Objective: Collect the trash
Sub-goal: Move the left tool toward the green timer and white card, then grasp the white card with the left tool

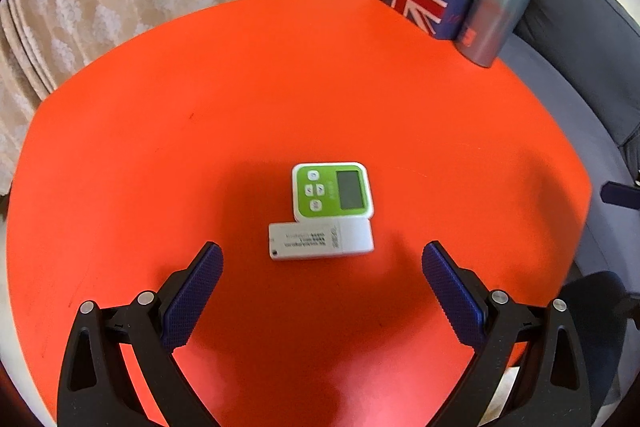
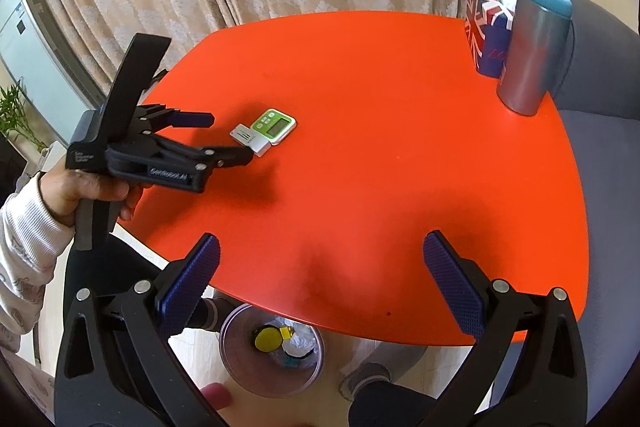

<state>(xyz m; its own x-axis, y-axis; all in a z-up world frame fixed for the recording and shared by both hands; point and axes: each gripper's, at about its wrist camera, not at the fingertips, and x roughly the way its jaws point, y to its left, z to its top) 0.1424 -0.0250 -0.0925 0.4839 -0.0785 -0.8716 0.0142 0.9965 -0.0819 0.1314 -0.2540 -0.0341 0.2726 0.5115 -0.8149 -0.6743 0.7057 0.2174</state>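
A small white printed box (image 1: 322, 241) lies on the red table (image 1: 280, 87), touching a green timer (image 1: 332, 191) just behind it. My left gripper (image 1: 322, 253) is open and hovers just short of the box, one finger to each side. In the right wrist view a hand holds the left gripper (image 2: 230, 138) open at the white box (image 2: 250, 140), with the green timer (image 2: 274, 126) beyond. My right gripper (image 2: 322, 241) is open and empty above the table's near edge. Below it, a clear trash bin (image 2: 240, 375) on the floor holds a yellow item and scraps.
A Union Jack tissue box (image 2: 486, 31) and a grey tumbler with a teal lid (image 2: 532, 47) stand at the table's far right corner. A grey chair (image 2: 600, 147) is along the right side. Curtains hang behind. A shoe (image 2: 368, 377) is near the bin.
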